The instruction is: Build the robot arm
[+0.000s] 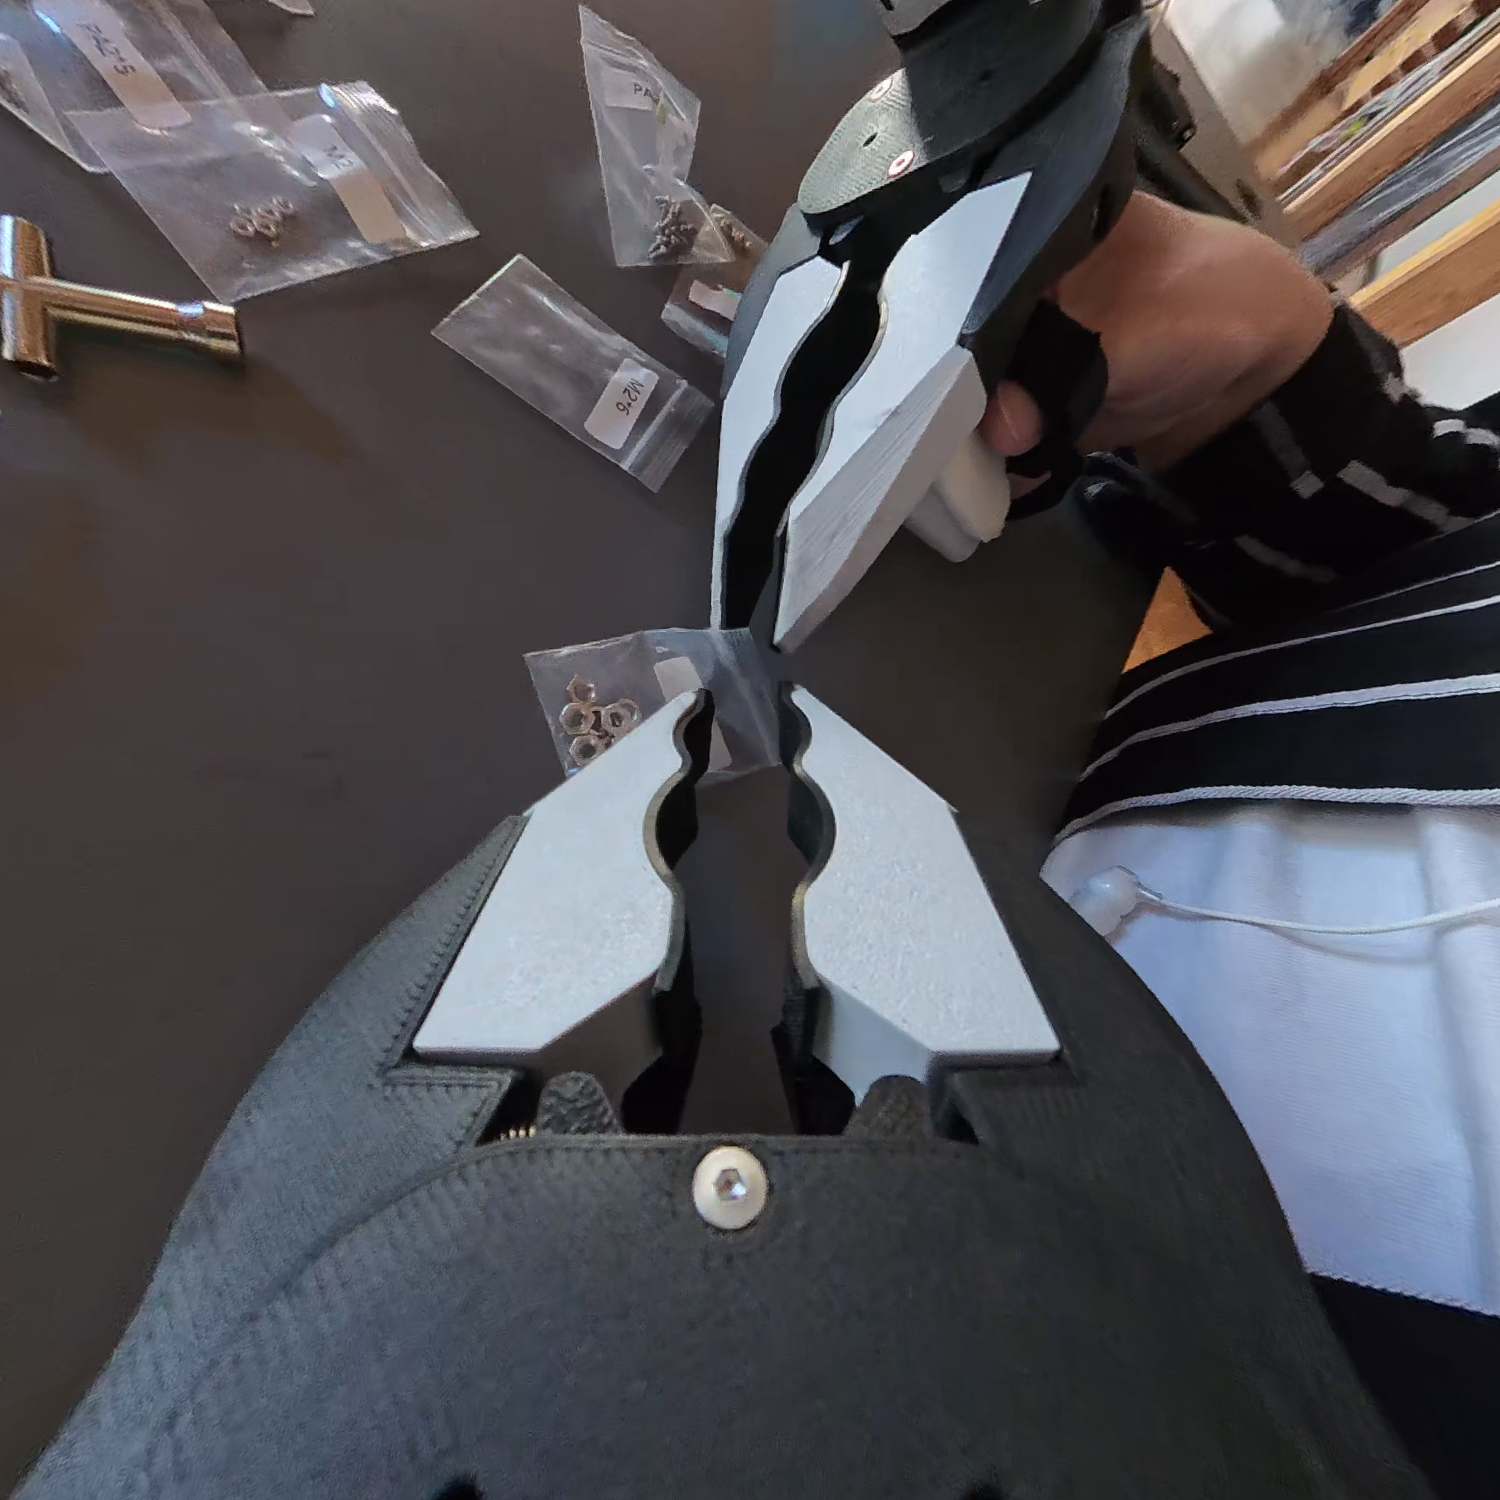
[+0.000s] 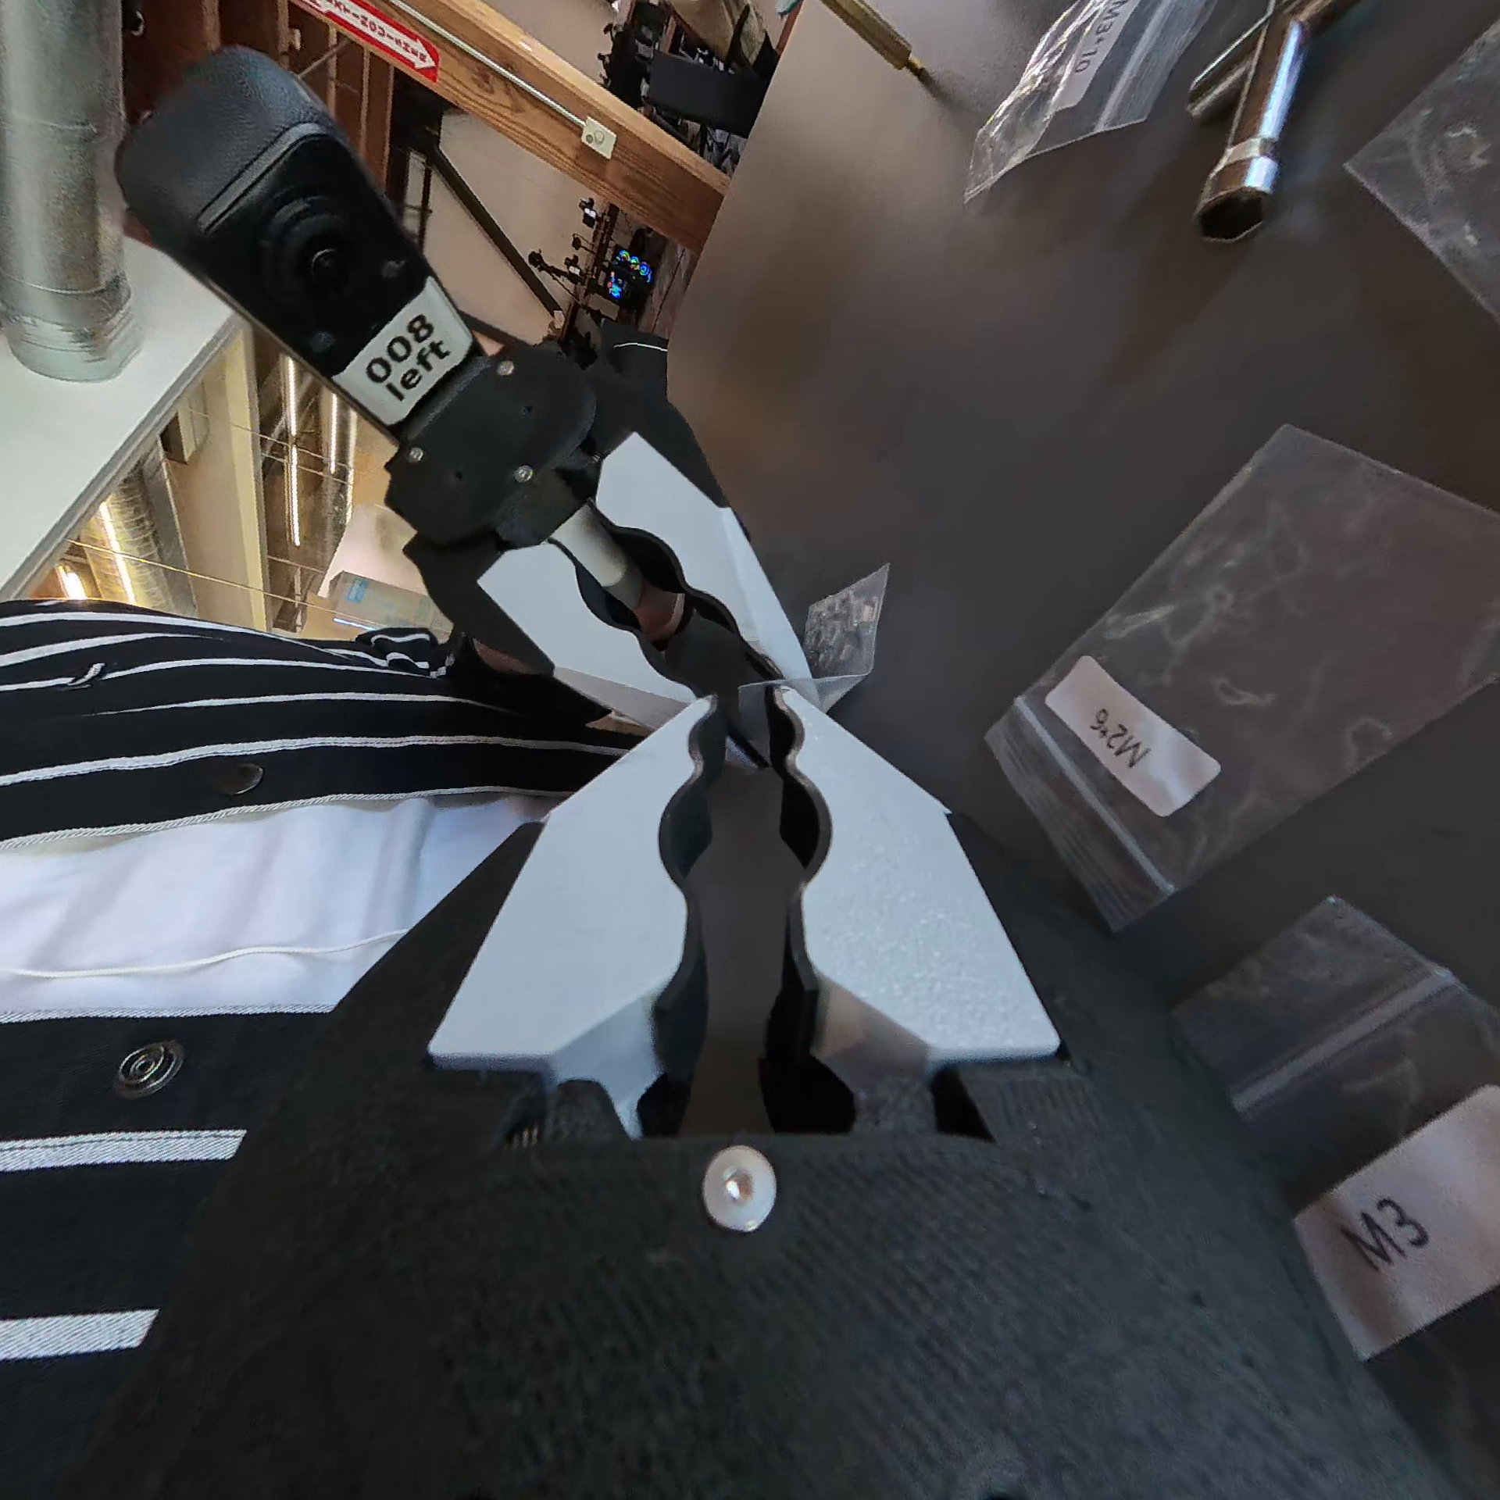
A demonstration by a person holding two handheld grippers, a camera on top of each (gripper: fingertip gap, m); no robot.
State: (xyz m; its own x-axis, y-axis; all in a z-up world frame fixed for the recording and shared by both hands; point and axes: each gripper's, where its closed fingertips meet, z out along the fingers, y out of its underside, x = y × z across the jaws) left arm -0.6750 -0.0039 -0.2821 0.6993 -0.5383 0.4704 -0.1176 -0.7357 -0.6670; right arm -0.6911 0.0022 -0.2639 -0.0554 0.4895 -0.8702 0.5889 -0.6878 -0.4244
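A small clear zip bag (image 1: 617, 678) with several metal nuts (image 1: 596, 718) in it hangs just above the dark table (image 1: 243, 771). My left gripper (image 1: 747, 698) is closed on the bag's right end, with the film pinched between its pads. My right gripper (image 1: 751, 641) comes down from above, tip to tip with the left, and is shut on the bag's top edge. In the right wrist view my right gripper (image 2: 745, 702) pinches the clear film, the left gripper (image 2: 791, 678) meets it from the upper left, and the bag (image 2: 844, 625) sticks out beyond both.
Several labelled clear bags of small hardware (image 1: 268, 187) (image 1: 568, 365) (image 2: 1217, 690) lie on the table. A T-shaped metal socket wrench (image 1: 114, 304) (image 2: 1250, 146) lies farther back. A person's striped garment (image 1: 1299, 730) is close at the table edge. My left and right fingertips are right by each other.
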